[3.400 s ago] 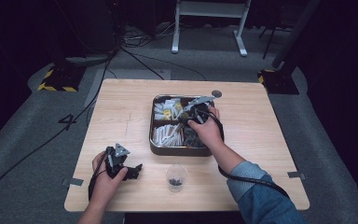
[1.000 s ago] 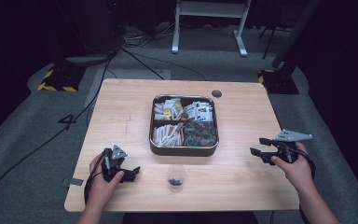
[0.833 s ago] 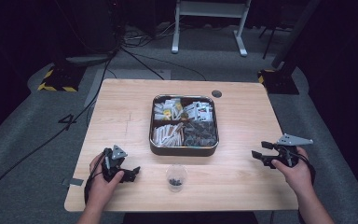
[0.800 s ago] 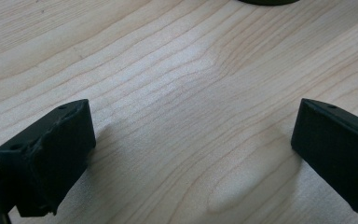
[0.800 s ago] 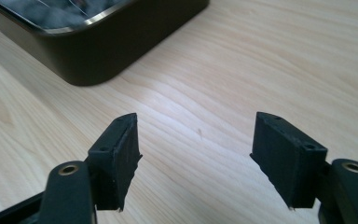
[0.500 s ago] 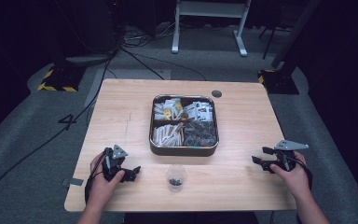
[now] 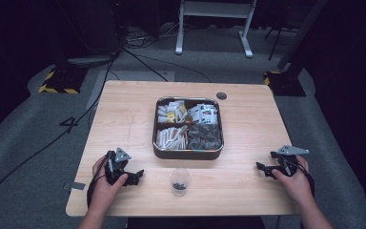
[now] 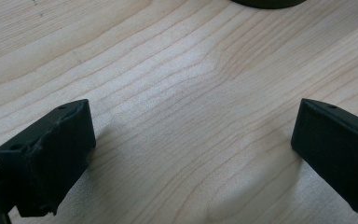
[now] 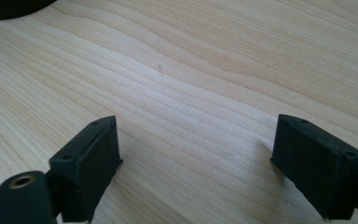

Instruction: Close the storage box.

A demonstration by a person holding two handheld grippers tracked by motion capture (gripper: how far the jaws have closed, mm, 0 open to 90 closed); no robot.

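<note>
The right gripper (image 7: 262, 168) rests on the table (image 7: 248, 143) with its jaws spread and empty; they have just been opening. Far to its left stands the small cup (image 7: 179, 181), and beyond it the left gripper (image 7: 136, 175), also spread. A careless sweep could tip that cup. Earlier this gripper was over the tray (image 7: 188, 153); now it is lower, near the edge.

The table (image 7: 248, 143) is seen whole from high above its near edge, looking forward and down. Each gripper view is set close over the bare wood, between its own black jaws; that wood is shared with the high view.
</note>
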